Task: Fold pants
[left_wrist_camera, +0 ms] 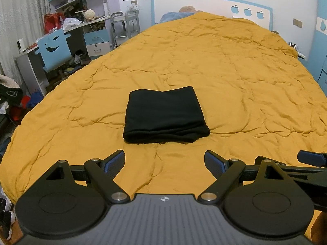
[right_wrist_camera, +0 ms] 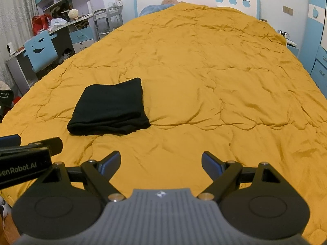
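Pants (left_wrist_camera: 165, 115) lie folded; left gripper (left_wrist_camera: 164, 162) and right gripper (right_wrist_camera: 160, 163) gape wide, empty.

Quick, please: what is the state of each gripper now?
Left gripper: open, holding nothing.
Right gripper: open, holding nothing.

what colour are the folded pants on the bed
Plain black pants, no pattern visible, lying on the mustard-yellow quilt. The left wrist view shows them best.

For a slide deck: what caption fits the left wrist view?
Open left claw hovers short of black pants, folded into a compact rectangle on the yellow quilt.
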Tool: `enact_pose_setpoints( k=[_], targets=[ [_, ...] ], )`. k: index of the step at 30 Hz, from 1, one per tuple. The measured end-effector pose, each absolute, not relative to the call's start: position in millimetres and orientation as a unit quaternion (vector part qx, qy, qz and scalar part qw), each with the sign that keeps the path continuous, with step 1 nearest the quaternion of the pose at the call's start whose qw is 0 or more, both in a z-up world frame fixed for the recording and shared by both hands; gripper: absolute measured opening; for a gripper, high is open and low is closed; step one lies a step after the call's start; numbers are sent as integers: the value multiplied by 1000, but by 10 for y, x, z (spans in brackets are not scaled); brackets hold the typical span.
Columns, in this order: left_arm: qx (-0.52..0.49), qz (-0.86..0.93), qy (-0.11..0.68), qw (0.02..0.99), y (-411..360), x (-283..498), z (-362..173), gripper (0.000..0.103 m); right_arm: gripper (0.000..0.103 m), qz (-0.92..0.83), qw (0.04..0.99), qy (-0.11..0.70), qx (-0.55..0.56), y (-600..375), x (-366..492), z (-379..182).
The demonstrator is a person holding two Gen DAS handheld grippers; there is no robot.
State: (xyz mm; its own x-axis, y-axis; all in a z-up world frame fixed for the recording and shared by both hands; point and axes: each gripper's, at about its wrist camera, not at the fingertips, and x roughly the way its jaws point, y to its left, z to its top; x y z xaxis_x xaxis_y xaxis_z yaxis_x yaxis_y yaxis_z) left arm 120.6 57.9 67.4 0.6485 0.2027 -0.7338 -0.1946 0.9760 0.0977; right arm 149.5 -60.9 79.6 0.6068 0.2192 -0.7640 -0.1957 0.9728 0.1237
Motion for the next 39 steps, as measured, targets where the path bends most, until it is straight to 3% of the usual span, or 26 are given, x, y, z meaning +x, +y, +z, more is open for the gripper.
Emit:
enact_pose_setpoints(
  k=[39],
  targets=[
    [10,107,406,907,551,1208,678,102,82,101,896,432,19,-656,1467,804]
  ],
)
